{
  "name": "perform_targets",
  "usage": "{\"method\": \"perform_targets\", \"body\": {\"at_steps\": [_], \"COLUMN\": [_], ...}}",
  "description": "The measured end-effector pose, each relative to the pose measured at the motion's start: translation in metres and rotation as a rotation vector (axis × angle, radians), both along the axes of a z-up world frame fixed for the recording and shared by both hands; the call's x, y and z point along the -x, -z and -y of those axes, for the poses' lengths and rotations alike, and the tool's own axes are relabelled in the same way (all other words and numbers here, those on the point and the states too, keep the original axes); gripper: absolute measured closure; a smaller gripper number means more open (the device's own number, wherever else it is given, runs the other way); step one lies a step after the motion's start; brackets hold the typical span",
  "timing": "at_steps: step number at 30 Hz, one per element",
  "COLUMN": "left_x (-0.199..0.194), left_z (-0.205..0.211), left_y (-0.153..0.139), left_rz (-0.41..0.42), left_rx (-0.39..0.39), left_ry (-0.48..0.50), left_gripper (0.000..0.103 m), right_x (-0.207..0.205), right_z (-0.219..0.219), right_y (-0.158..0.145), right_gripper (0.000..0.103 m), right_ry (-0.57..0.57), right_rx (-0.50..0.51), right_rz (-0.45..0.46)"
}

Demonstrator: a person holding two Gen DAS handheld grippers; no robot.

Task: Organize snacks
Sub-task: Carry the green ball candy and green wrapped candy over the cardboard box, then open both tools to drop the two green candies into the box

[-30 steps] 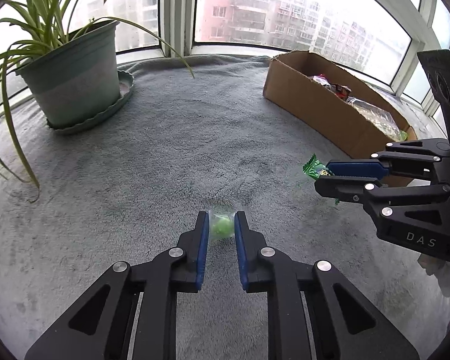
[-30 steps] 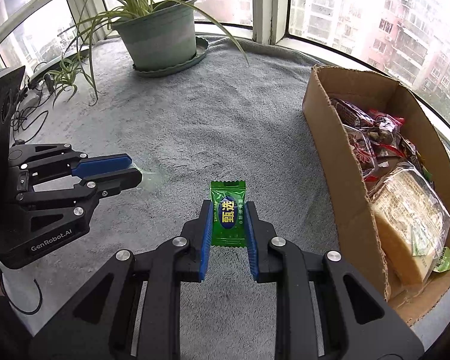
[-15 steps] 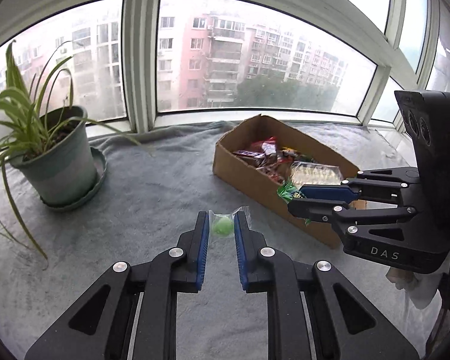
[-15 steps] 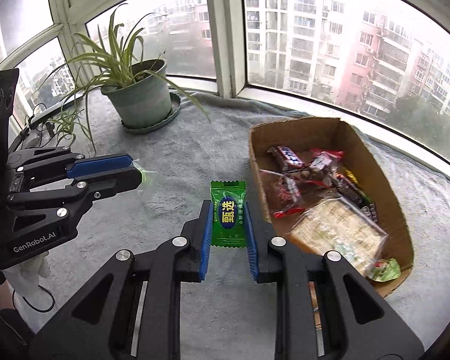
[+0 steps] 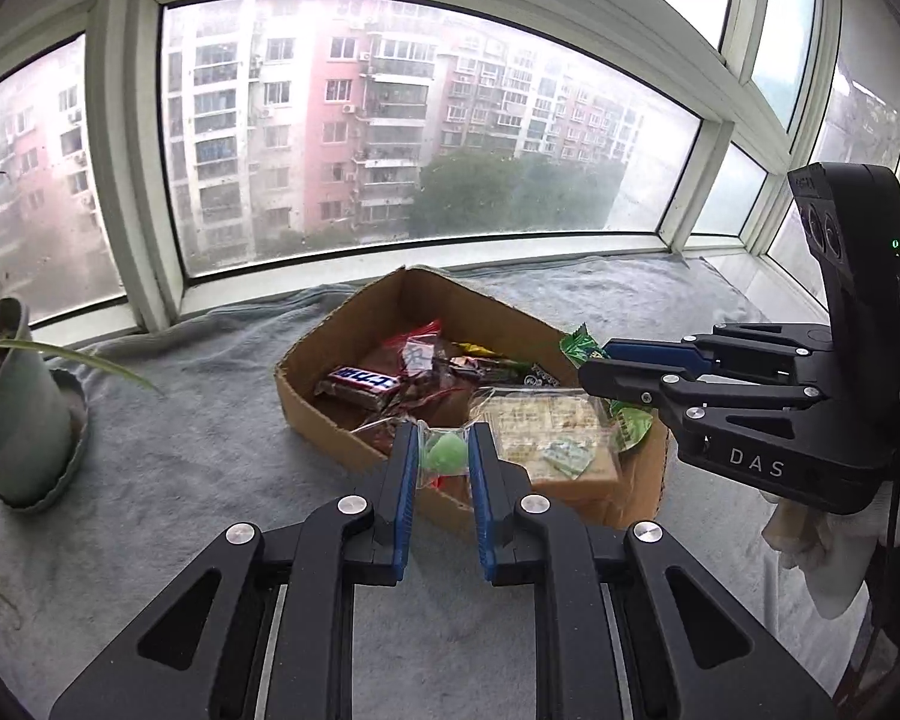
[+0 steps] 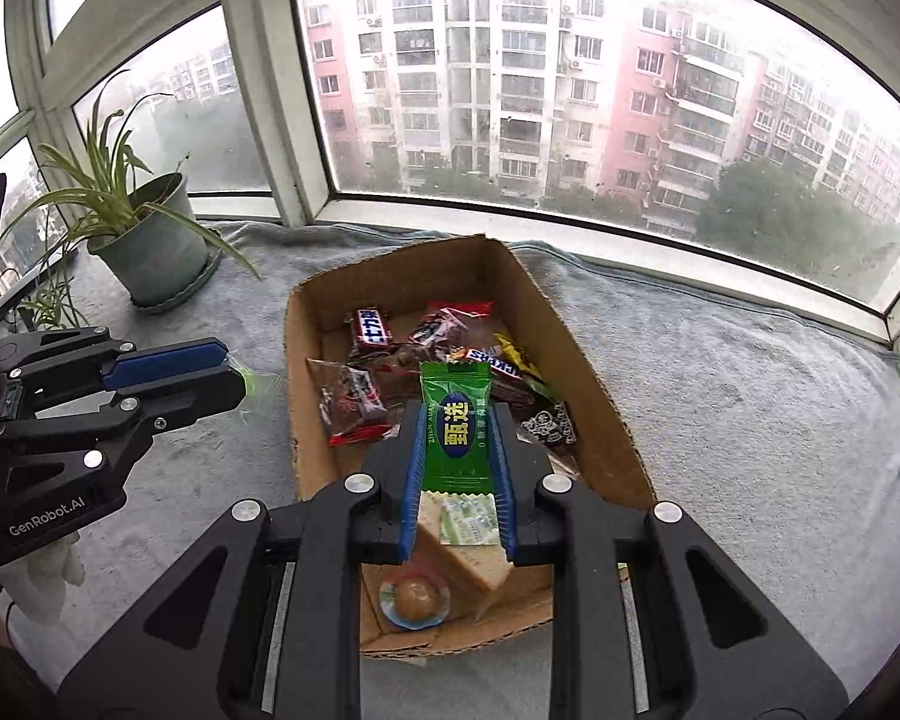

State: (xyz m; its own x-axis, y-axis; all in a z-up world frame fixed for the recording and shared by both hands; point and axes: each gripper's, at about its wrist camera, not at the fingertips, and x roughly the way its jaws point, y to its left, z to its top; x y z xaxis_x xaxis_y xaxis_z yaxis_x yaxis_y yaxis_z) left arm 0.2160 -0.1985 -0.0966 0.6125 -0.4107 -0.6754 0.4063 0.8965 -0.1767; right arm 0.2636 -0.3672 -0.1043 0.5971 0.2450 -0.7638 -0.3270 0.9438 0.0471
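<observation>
Left gripper (image 5: 443, 459) fingers clamp clear-wrapped green candy (image 5: 444, 455); right gripper (image 6: 457, 420) fingers clamp green sachet (image 6: 456, 426) above box (image 6: 594, 396).

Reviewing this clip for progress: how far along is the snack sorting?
Done: several snacks already lie in the cardboard box. In hand: the right claw grips a green candy packet, the left claw a clear-wrapped green sweet. Left: dropping both in.
</observation>
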Motion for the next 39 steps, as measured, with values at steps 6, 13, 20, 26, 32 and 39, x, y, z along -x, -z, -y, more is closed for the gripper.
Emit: {"method": "perform_targets", "body": {"at_steps": [6,13,20,26,32,39], "left_x": [-0.021,-0.041,-0.048,-0.049,-0.047,-0.042], "left_z": [0.025,0.037,0.039,0.040,0.040,0.037], "left_y": [0.005,0.015,0.025,0.027,0.025,0.020], "left_rz": [-0.007,-0.025,-0.056,-0.065,-0.067,-0.060], "left_rx": [-0.033,-0.076,-0.099,-0.112,-0.116,-0.112], "left_ry": [0.019,0.001,-0.004,-0.002,0.002,-0.002], "left_gripper": [0.088,0.088,0.087,0.085,0.072,0.062], "right_x": [-0.027,-0.039,-0.039,-0.035,-0.029,-0.018], "right_z": [0.016,0.017,0.019,0.019,0.021,0.021], "right_y": [0.011,0.030,0.043,0.043,0.034,0.022], "right_gripper": [0.082,0.082,0.080,0.073,0.047,0.039], "right_ry": [0.043,0.055,0.060,0.056,0.073,0.089], "right_rx": [-0.013,-0.010,-0.022,-0.024,-0.016,0.010], "right_rz": [-0.032,-0.072,-0.103,-0.111,-0.083,-0.053]}}
